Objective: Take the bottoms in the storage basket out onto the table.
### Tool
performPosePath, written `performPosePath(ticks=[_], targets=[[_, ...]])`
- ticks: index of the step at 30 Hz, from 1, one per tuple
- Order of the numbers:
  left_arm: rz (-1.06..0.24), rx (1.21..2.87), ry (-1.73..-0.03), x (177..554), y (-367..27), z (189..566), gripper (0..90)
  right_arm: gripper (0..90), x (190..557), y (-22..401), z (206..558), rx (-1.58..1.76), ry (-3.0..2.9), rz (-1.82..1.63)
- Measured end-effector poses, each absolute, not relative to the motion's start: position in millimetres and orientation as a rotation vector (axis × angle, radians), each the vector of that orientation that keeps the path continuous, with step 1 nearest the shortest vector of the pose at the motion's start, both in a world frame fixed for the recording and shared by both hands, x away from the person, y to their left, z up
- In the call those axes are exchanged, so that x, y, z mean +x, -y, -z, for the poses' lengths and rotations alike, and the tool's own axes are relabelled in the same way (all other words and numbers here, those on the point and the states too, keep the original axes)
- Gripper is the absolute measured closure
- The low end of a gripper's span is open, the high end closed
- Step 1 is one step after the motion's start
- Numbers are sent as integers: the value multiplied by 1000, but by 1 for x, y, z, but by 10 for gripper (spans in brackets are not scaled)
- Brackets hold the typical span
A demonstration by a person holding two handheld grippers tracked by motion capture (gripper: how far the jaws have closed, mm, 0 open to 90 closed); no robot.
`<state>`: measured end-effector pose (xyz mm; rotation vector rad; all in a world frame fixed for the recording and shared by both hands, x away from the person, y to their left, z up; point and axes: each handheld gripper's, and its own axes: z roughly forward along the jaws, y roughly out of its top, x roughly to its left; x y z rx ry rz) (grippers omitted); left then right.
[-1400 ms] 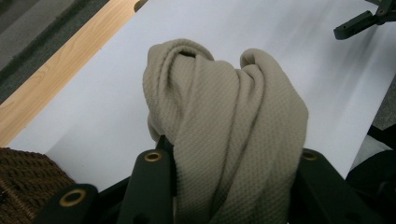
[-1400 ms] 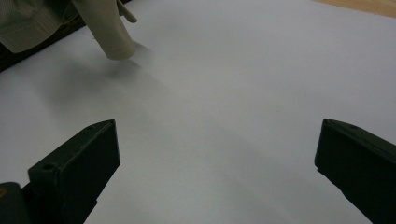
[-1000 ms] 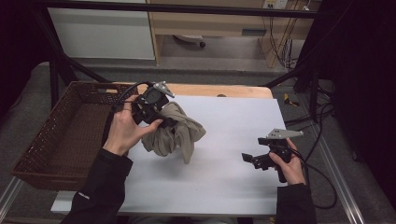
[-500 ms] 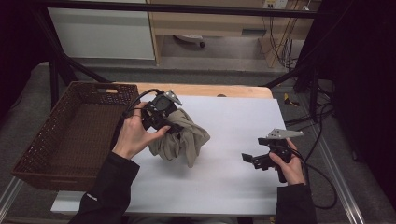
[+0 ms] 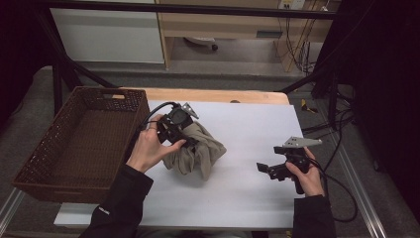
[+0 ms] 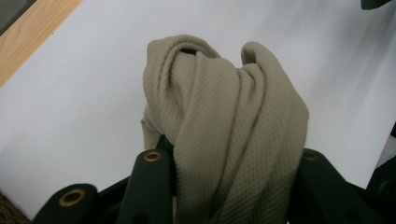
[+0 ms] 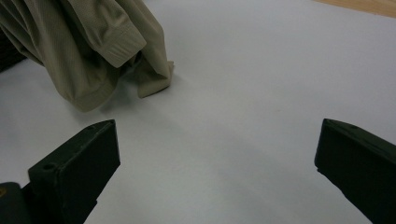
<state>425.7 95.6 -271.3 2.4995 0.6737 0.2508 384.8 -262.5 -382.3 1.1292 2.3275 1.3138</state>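
We hold bunched khaki knit garment (image 5: pixel 198 153) in left claw (image 5: pixel 184 140), clamped on cloth, over white worktop (image 5: pixel 247 193) — right claw (image 5: pixel 264 168) apart, empty. Next, we judge: spread it flat.

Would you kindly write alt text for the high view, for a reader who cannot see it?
The left gripper holds a bunched beige garment on a white table, beside a brown wicker basket. The right gripper rests open on the table, apart from the garment.
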Motion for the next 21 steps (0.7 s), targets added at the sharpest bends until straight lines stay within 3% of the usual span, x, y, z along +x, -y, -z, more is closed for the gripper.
performPosePath(ticks=[21], targets=[[-222, 2512, -664, 426, -86, 297, 626, 7, 385, 262, 383, 1125, -2330, -1312]])
